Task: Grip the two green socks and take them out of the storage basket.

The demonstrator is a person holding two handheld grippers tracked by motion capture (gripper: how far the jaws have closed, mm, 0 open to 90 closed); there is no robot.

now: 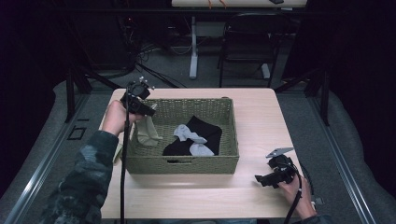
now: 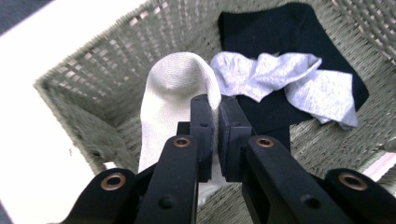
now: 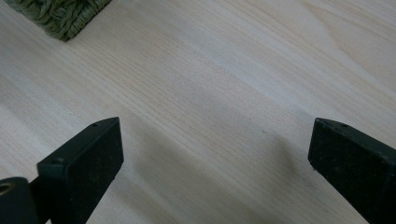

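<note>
High view showed the left gripper (image 1: 148, 110) held over the near-left corner of the rectangular olive woven basket (image 1: 187, 164), with a cream-white ribbed sock (image 1: 148, 132) hanging from it down inside the basket's left end. Left gripper view confirmed the hold: the two black jaws were pressed together on the upper edge of the cream-white sock (image 2: 173, 93), whose lower part draped against the basket's left wall (image 2: 93, 88). Already lying on the basket floor were a flat black cloth (image 1: 201, 133) and two light grey socks (image 1: 191, 139) crumpled on top of it. The right gripper (image 1: 261, 179) rested on the pale wooden table (image 1: 261, 116) to the right of the basket and apart from it, its jaws spread wide with nothing between them. Judging by this, the laundry was mostly gathered; the cream sock was in place over the basket but not yet released. Whether it had touched the bottom could not be told.
</note>
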